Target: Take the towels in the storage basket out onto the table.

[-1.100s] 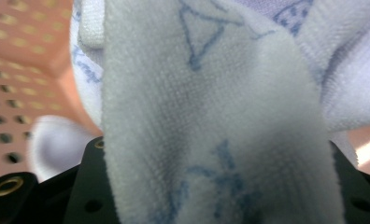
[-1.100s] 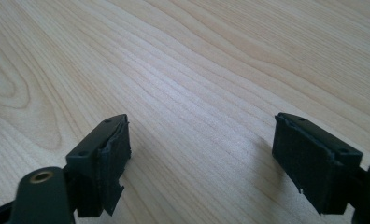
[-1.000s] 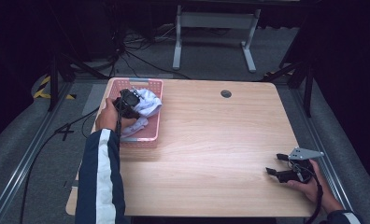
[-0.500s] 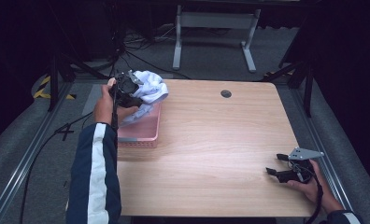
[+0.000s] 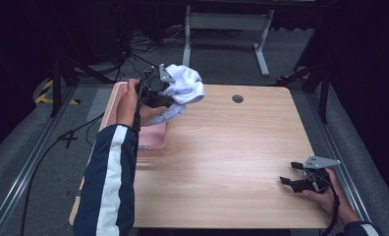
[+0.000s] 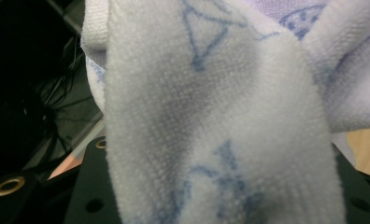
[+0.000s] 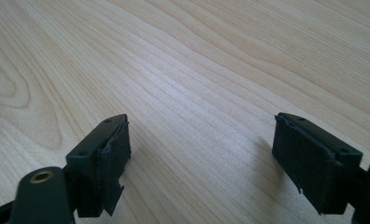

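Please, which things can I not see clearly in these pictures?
- Left gripper, left gripper view: the white cloth covers its jaws.
- Pink basket, high view: the person's left forearm and the cloth hide its inside.
- Blue print on the cloth, left gripper view: too close and cut off.

A white cloth (image 5: 185, 88) with pale blue printed marks hangs bunched and crumpled at the upper left of the frame, lifted clear above the pink basket (image 5: 151, 137).
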`<move>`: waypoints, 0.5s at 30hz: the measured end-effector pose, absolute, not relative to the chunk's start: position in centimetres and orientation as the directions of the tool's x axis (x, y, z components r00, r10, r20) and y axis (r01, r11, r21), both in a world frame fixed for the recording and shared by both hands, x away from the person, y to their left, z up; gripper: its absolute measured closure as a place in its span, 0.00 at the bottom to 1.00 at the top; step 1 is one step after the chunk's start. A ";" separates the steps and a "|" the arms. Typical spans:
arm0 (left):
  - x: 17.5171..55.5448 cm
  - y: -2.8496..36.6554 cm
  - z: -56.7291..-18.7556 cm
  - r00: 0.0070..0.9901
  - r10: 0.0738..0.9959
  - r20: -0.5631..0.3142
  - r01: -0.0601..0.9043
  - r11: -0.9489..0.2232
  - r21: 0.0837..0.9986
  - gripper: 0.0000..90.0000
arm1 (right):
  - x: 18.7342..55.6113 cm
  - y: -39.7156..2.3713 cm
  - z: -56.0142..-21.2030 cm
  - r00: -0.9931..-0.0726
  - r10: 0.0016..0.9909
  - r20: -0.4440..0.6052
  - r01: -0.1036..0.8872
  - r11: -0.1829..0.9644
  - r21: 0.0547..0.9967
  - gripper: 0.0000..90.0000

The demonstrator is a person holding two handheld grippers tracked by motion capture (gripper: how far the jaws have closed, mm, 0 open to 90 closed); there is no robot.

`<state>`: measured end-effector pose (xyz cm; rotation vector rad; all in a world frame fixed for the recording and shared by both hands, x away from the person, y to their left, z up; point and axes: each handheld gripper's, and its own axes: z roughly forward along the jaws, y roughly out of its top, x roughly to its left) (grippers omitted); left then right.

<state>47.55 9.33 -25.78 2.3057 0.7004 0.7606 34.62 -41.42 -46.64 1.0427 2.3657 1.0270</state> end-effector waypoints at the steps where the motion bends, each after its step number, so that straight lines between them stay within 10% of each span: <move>1: 47.3 8.6 -25.5 0.710 0.618 0.337 0.270 -0.681 0.681 0.55 | 34.6 -41.4 -46.6 -0.664 0.747 -0.031 0.487 0.464 0.740 0.21; 15: 46.0 -2.9 -29.5 0.882 0.386 0.270 0.136 -0.758 0.638 0.54 | 34.6 -41.4 -46.6 -0.666 0.745 -0.033 0.485 0.466 0.740 0.21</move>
